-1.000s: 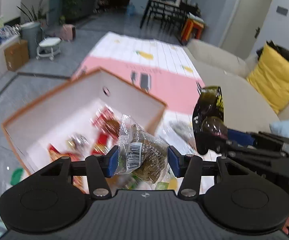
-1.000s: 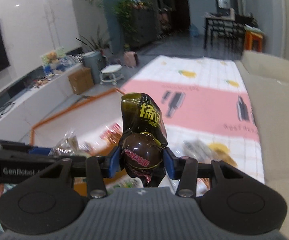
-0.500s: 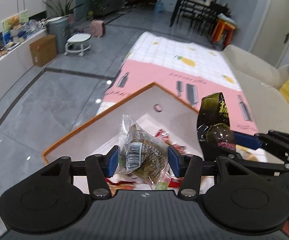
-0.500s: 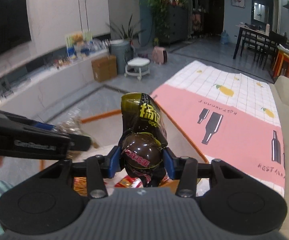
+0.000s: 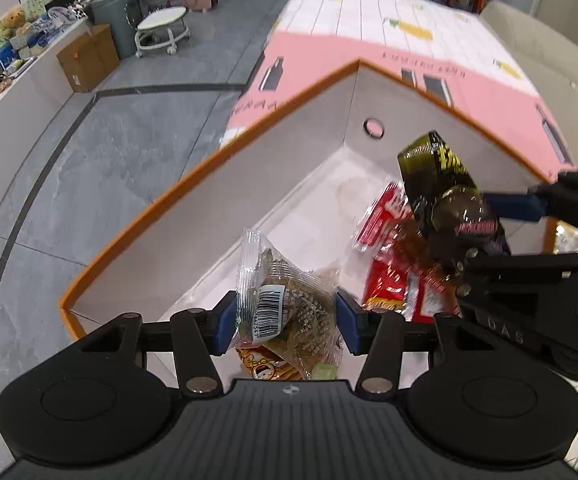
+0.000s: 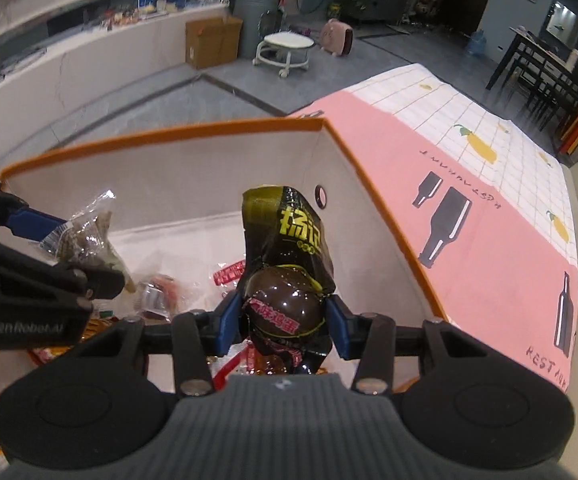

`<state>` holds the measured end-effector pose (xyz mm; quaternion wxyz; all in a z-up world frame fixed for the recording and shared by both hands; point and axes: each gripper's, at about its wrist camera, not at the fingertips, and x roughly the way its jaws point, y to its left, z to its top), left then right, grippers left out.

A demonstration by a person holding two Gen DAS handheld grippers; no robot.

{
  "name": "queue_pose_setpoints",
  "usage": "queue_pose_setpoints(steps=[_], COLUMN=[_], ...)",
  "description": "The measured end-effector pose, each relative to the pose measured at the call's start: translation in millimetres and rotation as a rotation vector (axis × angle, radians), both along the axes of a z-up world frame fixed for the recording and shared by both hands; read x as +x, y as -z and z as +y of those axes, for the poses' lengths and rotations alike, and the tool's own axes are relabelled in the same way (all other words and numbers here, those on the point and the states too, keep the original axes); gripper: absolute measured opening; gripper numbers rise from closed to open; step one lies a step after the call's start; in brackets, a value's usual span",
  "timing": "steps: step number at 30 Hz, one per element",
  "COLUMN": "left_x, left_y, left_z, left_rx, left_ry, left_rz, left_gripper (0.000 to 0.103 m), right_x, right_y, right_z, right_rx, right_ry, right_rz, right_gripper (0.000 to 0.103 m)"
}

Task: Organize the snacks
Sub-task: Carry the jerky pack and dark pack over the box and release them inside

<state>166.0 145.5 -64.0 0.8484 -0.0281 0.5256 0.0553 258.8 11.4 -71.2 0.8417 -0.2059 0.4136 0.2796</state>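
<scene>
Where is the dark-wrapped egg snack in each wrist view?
Left wrist: dark egg snack at right of centre, pinched by the right claw.
Right wrist: bottom centre, between that claw's pads.
Shared landmark: round hole in the orange-rimmed box wall.

Both grippers have moved from beside the orange-rimmed box (image 5: 209,184) to above its inside — the left gripper (image 5: 285,320) with the clear snack packet (image 5: 285,304) now hangs over the near corner, and the right gripper (image 6: 285,322) with the dark egg packet (image 6: 289,272) over the red packets (image 5: 393,276). Both now point more downward, so the box fills the views
</scene>
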Motion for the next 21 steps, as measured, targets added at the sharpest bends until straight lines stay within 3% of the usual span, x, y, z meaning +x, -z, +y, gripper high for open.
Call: queue_pose_setpoints(steps=[11,17,21], left_x=[14.2,16.4,17.0], left_y=[23.8,22.3,16.6], left_z=[1.7,2.8,-0.4], left_rx=[0.038,0.046,0.072], left_ry=[0.006,-0.001,0.006], left_rz=[0.074,0.062,0.04], left_gripper=[0.062,0.074,0.075], right_x=[11.0,15.2,14.3], right_y=[26.1,24.0,19.4], right_z=[19.5,17.1,14.0], right_rx=[-0.12,-0.111,-0.094], right_ry=[-0.046,-0.046,-0.039], right_rz=[0.018,0.024,0.009], right_gripper=[0.046,0.048,0.051])
